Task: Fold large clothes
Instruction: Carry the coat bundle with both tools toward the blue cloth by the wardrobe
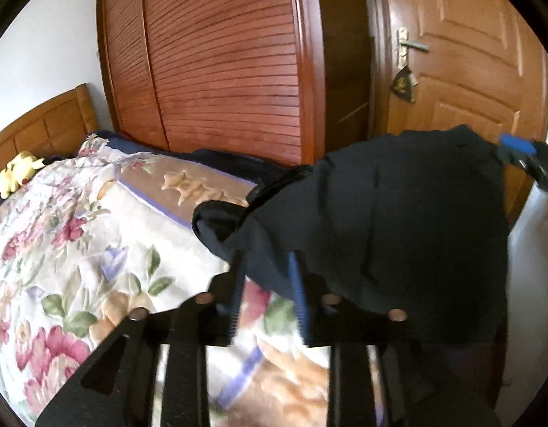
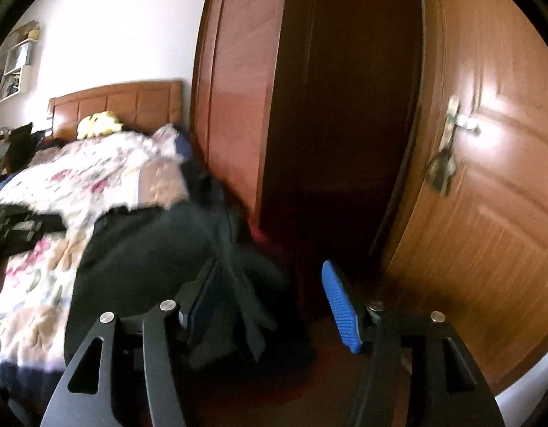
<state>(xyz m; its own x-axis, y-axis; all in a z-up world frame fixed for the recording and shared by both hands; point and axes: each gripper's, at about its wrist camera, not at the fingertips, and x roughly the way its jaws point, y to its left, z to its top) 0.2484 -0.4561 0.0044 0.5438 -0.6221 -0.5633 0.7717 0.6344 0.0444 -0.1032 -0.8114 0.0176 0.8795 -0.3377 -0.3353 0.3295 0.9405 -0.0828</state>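
The left gripper stands part open, the dark garment at its tips, not clamped. It spreads toward two o'clock to the right gripper, open too, cloth slipping past its left pad at ten o'clock. Only the right view shows that loose hem; the left shows the bed below.

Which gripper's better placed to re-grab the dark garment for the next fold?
Probably left. The left gripper has its open jaws straddling the dark garment's edge above the floral quilt. The right gripper gapes wide, cloth only against its left finger.
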